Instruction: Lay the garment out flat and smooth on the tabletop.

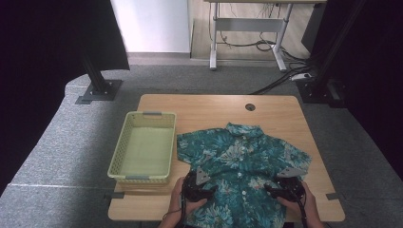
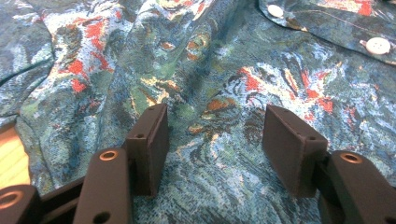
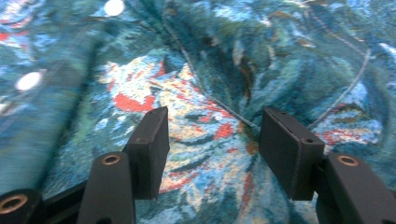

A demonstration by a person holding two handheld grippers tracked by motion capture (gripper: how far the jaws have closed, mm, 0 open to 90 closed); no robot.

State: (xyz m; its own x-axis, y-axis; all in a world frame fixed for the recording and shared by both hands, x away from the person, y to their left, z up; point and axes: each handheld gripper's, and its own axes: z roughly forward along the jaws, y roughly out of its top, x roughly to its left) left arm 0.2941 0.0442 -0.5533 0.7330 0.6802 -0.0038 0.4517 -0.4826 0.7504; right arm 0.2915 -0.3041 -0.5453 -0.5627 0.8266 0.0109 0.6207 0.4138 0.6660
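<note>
The floral shirt [image 1: 242, 164] lies under my left gripper [image 2: 212, 140] and right gripper [image 3: 212, 140], jaws spread, gripping nothing; closing carelessly could bunch both fabric layers.

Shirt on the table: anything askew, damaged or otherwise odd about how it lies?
No damage shows. The shirt lies buttoned, collar away from the person, slightly rumpled, and its hem hangs over the near edge of the table. The basket sits straight beside it. Both the left gripper and right gripper rest open on the cloth.
</note>
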